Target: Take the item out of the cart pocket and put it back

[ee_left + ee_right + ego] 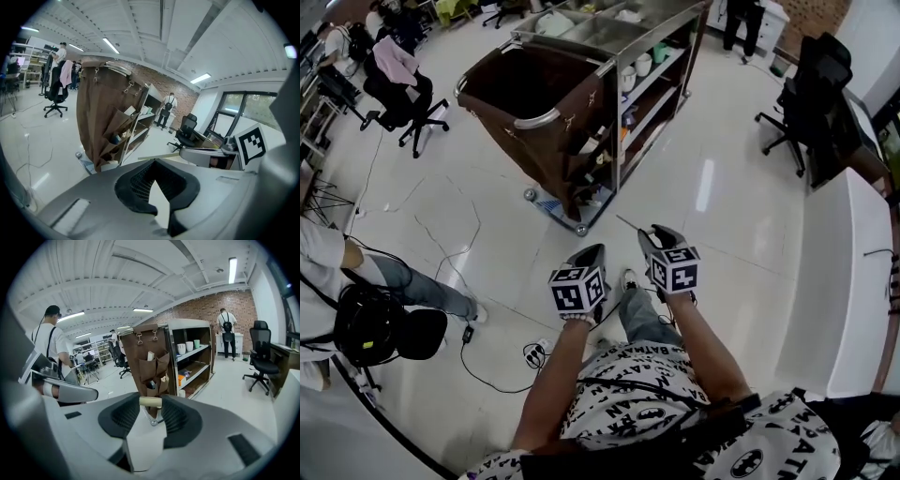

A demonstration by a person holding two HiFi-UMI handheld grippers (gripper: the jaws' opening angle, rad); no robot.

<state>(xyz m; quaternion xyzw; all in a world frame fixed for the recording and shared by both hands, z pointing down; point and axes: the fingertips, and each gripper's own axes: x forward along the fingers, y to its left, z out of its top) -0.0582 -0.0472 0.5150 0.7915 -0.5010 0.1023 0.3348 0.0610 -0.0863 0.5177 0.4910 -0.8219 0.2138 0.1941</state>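
Two hand-held grippers short of the cart, item out of its pocket

Ahead stood the cart (581, 94), with brown cloth pockets (152, 363) hanging on the end nearest the person. Well back from the cart, the right hand-held gripper (653, 234) clamped a thin pale stick (150, 401) crosswise between its jaws, well apart from the pockets. Beside it, the left hand-held gripper (589, 255) was closed on nothing.

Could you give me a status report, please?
Right gripper shut on thin stick. Left gripper shut, empty. Cart pockets ahead, some way off. Power strip on floor nearby.
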